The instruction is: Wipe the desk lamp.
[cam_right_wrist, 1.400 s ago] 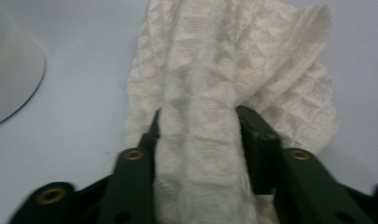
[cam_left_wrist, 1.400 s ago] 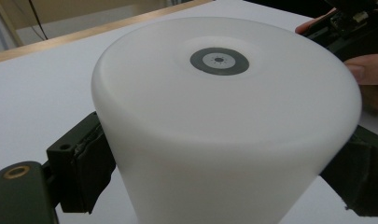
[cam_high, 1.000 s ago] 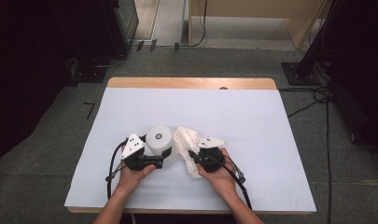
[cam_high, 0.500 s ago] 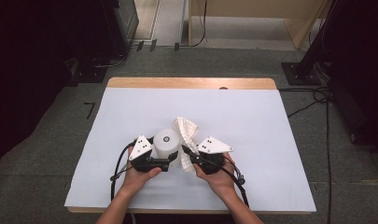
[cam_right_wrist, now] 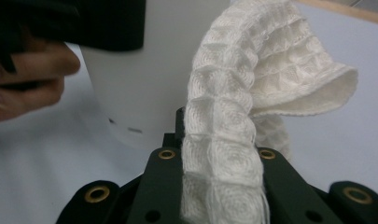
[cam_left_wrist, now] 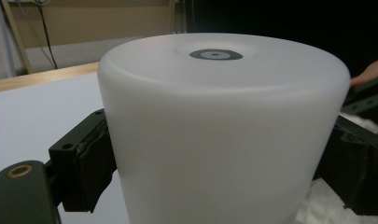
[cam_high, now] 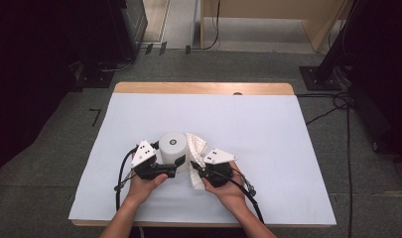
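Your left gripper (cam_high: 174, 165) clamps one white cylinder (cam_high: 173, 147) near the table's (cam_high: 268, 124) front edge; your right gripper (cam_high: 197, 171) pinches one waffle-weave cloth (cam_high: 195, 148) against it. Open tabletop lies beyond.

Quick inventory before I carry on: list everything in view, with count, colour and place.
cylinder: 1, white, upright on the table's near middle, between the left gripper's jaws.
cloth: 1, cream waffle-weave, against the cylinder's right side, pinched in the right gripper.
table: 1, white top with wooden edge.
cables: several, black, on the grey floor at right.
left gripper: 1, black, shut on the cylinder.
right gripper: 1, black, shut on the cloth.
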